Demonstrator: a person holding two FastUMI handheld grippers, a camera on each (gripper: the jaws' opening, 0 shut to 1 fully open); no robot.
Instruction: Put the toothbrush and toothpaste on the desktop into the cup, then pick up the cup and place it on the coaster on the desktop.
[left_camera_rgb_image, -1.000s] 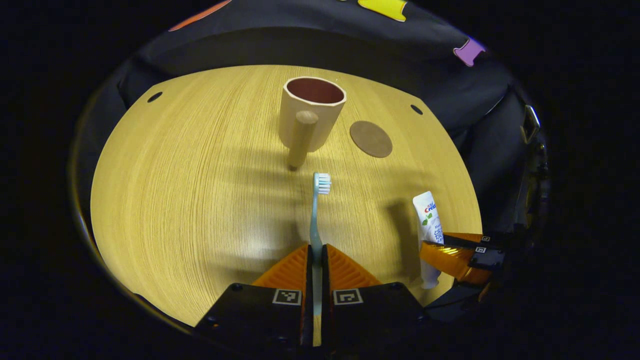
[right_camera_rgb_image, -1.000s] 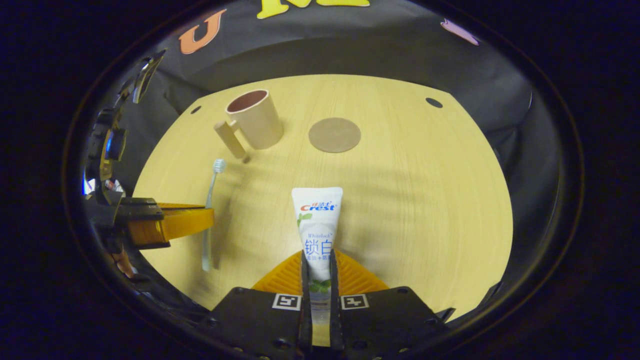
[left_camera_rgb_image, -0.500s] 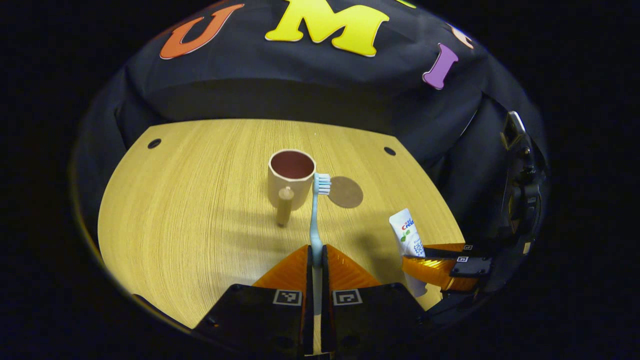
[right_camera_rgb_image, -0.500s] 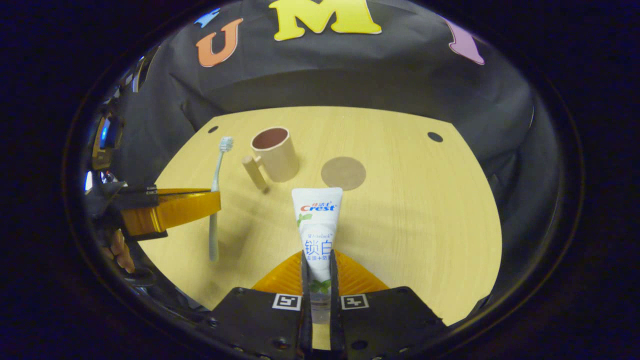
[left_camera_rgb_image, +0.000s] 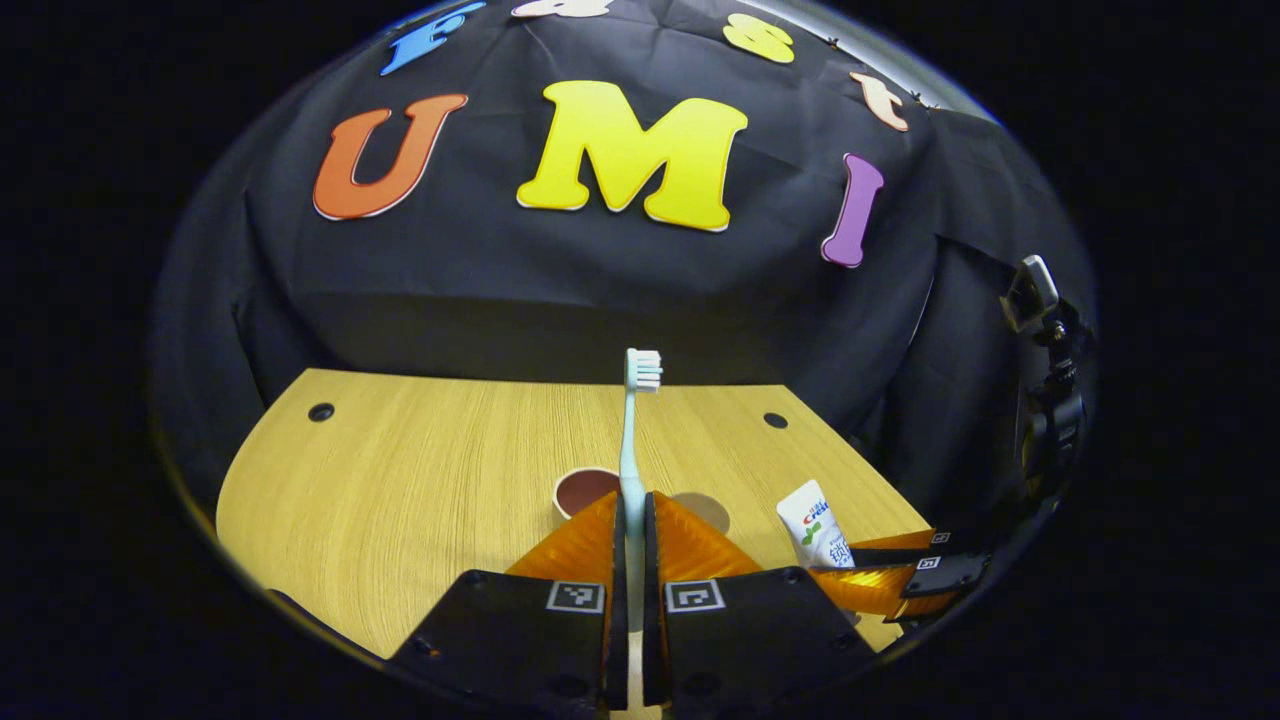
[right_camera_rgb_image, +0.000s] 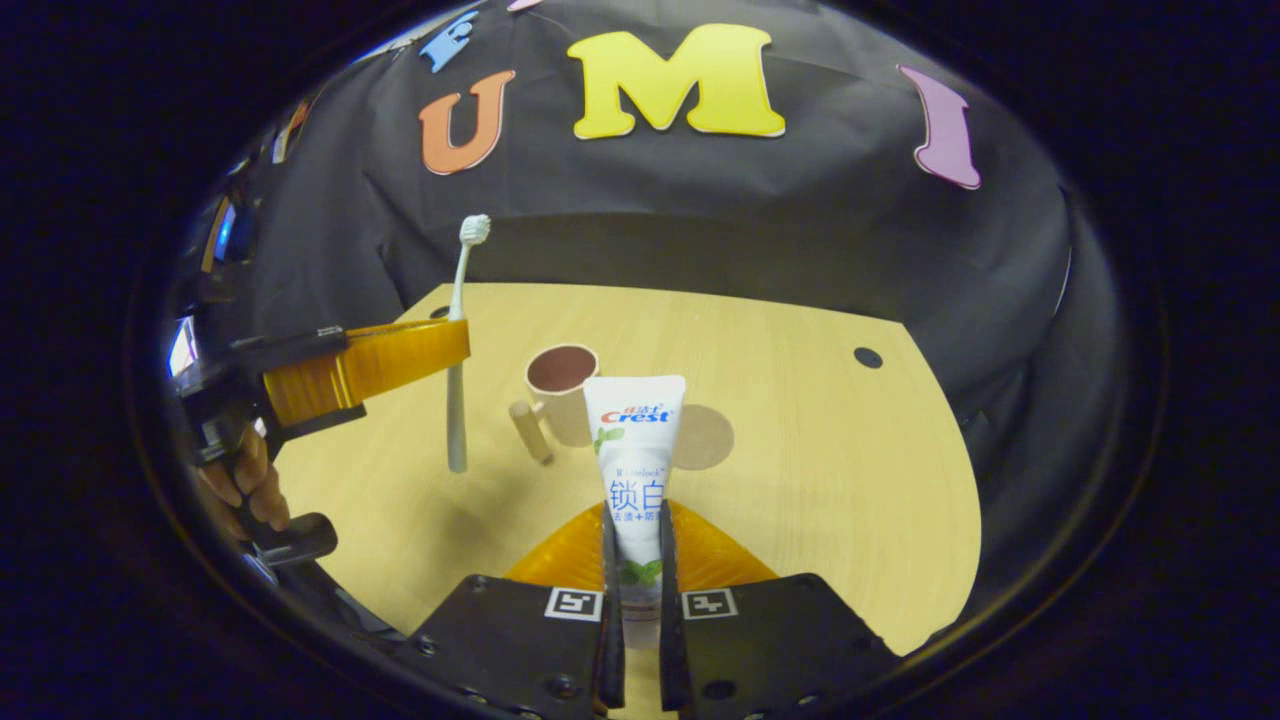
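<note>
My left gripper is shut on the light-blue toothbrush, which stands bristles-up in the air. In the right gripper view that same left gripper holds the toothbrush high at the left. My right gripper is shut on the white toothpaste tube, cap end down between the fingers. The beige cup with its peg handle stands on the wooden table, mouth up and with nothing inside. The round brown coaster lies just right of the cup, partly hidden by the tube. Left gripper view: cup rim peeks beside my fingers.
The round wooden table has small dark holes near its far edge. A hand holds the left gripper's grip at the left. The right gripper with the tube shows low right in the left gripper view.
Both grippers have lifted and tilted up, carrying the toothbrush and the toothpaste higher off the table. The cup and coaster have sunk lower in both views.
</note>
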